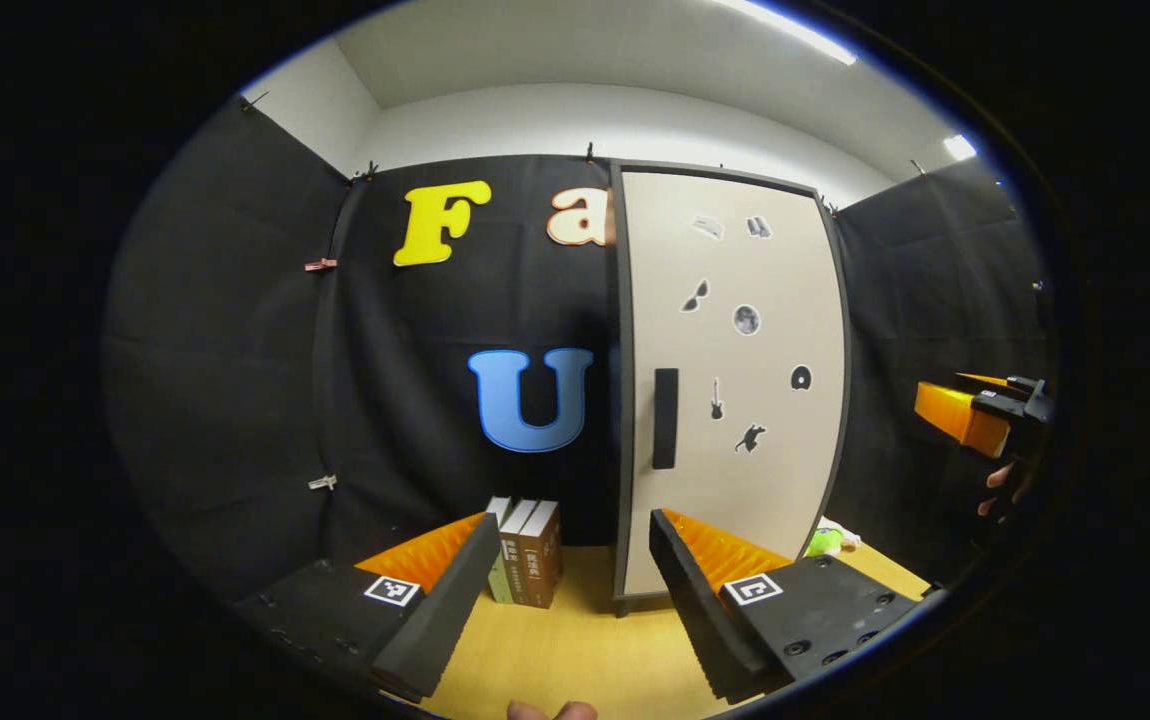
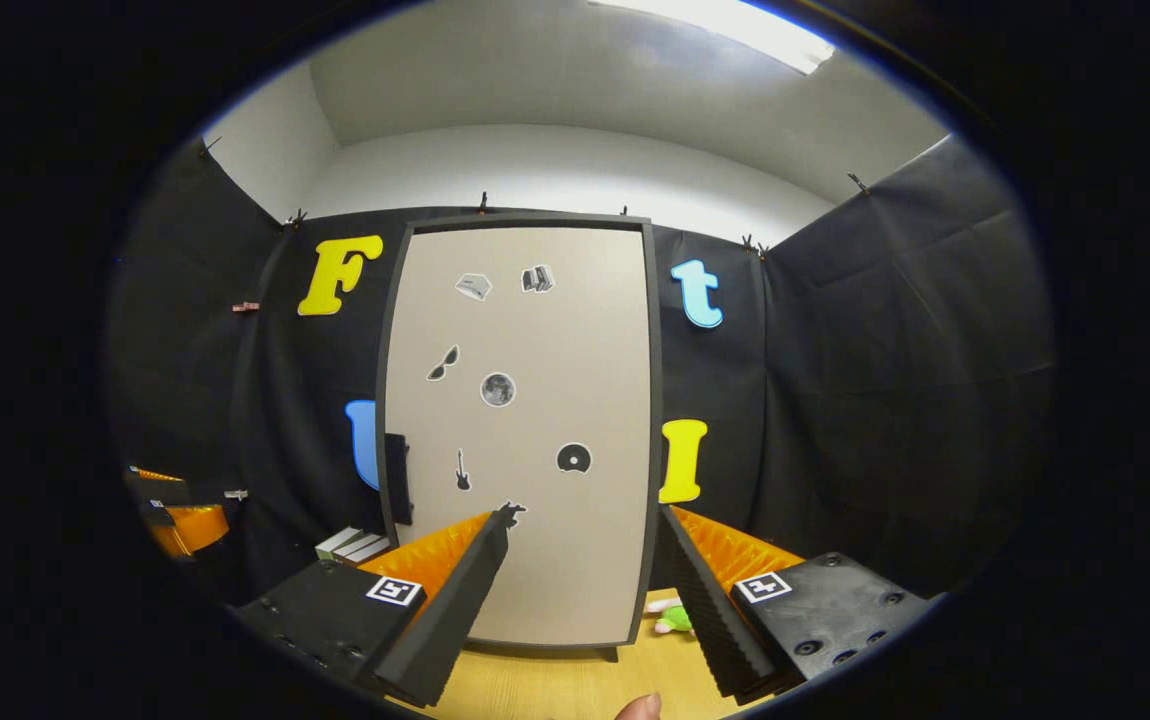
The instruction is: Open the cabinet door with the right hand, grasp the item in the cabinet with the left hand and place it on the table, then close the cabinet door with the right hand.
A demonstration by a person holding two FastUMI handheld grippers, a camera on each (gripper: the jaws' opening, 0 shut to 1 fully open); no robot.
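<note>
A tall cabinet stands on the wooden table [image 1: 575, 650], its beige door [image 1: 735, 340] closed inside a dark frame and dotted with small stickers. A black vertical handle [image 1: 665, 418] sits near the door's left edge; in the right gripper view the handle [image 2: 396, 478] is at the left of the door [image 2: 525, 430]. Whatever is inside is hidden. My left gripper [image 1: 572, 528] is open, low over the table, well short of the cabinet. My right gripper [image 2: 583, 520] is open too, facing the door from a distance, and appears in the left gripper view at far right [image 1: 995, 410].
Three books [image 1: 530, 555] stand upright left of the cabinet, also in the right gripper view [image 2: 350, 545]. A green soft toy [image 1: 823, 542] lies at the cabinet's right foot [image 2: 673, 620]. Black cloth walls close the booth on all sides.
</note>
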